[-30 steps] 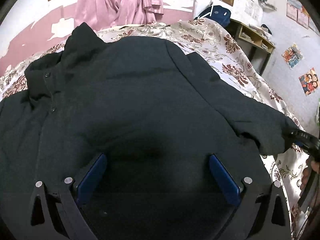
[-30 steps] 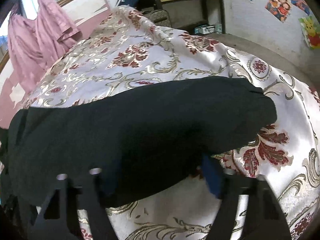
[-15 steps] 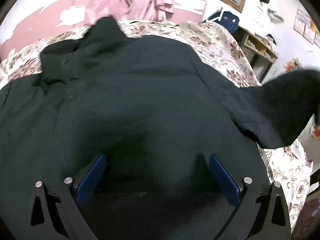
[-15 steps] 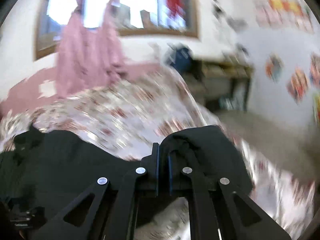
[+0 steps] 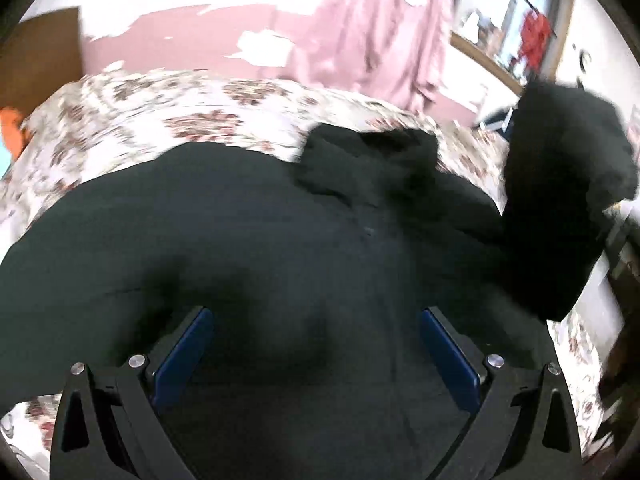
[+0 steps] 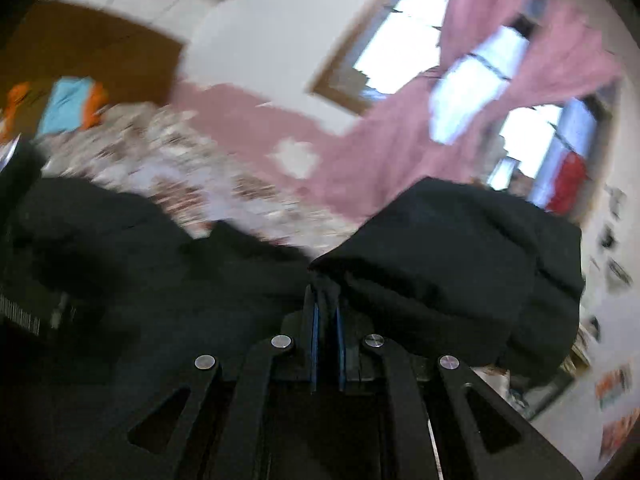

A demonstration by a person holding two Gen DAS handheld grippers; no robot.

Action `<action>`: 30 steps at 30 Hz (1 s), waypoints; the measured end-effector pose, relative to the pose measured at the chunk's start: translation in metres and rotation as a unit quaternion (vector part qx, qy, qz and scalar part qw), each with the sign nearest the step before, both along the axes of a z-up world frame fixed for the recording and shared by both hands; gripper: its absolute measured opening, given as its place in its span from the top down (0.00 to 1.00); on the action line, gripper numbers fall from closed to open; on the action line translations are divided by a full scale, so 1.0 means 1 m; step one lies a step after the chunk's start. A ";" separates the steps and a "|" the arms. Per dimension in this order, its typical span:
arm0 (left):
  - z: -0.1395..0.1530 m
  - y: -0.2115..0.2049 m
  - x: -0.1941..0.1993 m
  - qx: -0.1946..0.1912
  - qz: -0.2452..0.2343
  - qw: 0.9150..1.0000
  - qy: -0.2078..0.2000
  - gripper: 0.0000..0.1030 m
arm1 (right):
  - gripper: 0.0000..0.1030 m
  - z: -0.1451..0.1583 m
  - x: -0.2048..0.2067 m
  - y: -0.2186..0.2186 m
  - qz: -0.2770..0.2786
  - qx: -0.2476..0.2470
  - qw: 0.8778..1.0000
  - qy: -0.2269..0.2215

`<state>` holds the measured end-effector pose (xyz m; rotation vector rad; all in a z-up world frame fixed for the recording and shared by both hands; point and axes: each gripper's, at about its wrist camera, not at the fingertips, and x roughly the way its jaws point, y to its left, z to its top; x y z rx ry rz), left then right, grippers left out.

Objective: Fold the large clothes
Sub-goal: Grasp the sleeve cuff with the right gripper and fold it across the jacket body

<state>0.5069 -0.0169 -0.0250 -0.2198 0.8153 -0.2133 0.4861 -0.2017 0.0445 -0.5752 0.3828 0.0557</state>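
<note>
A large black jacket point(image 5: 280, 240) lies spread on a bed with a floral cover point(image 5: 160, 116). My left gripper point(image 5: 316, 344) is open, its blue pads point(image 5: 184, 356) wide apart just above the jacket's body. My right gripper point(image 6: 325, 304) is shut on the jacket's sleeve point(image 6: 460, 264) and holds it lifted above the jacket. The raised sleeve also shows in the left wrist view point(image 5: 560, 208) at the right, hanging over the jacket's shoulder. The jacket's collar point(image 5: 368, 160) lies at the far side.
Pink curtains point(image 5: 372, 40) hang at a window point(image 6: 460, 92) behind the bed. A brown wooden panel point(image 6: 72, 52) and orange and blue things point(image 6: 68, 104) are at the far left. Posters hang on the right wall point(image 6: 612, 388).
My right gripper closed on the sleeve, lifted it off the bed and swung it up and left over the jacket. My left gripper stayed open and turned left.
</note>
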 end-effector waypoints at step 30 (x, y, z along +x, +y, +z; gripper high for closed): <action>-0.030 0.006 0.018 0.057 0.034 0.998 0.012 0.97 | 0.32 -0.082 -0.084 -0.063 -0.061 0.083 0.980 0.172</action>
